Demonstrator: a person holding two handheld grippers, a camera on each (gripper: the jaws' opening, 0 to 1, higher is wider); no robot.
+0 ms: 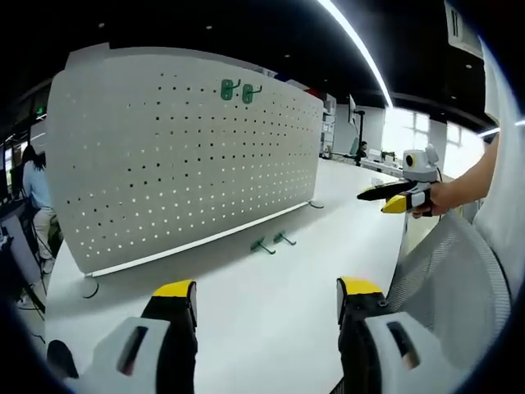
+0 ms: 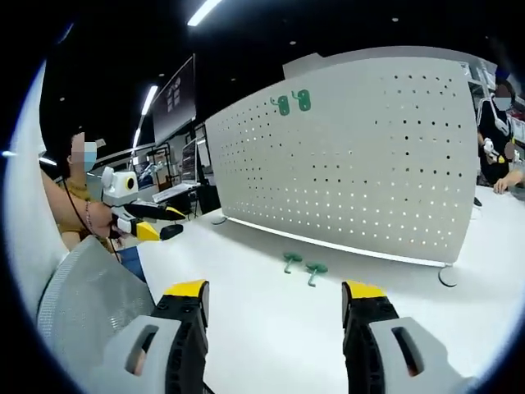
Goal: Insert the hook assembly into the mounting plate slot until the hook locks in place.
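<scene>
Two hooks (image 1: 273, 242) on table, two hung hooks (image 1: 238, 90) on pegboard (image 1: 164, 164)

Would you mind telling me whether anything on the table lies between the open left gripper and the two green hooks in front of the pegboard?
Nothing visible does. Bare white table runs from the left gripper to the two green hooks, which lie just before the pegboard.

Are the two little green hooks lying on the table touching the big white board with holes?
Apart. In the left gripper view, the green hooks lie on the table with bare tabletop between them and the pegboard.
</scene>
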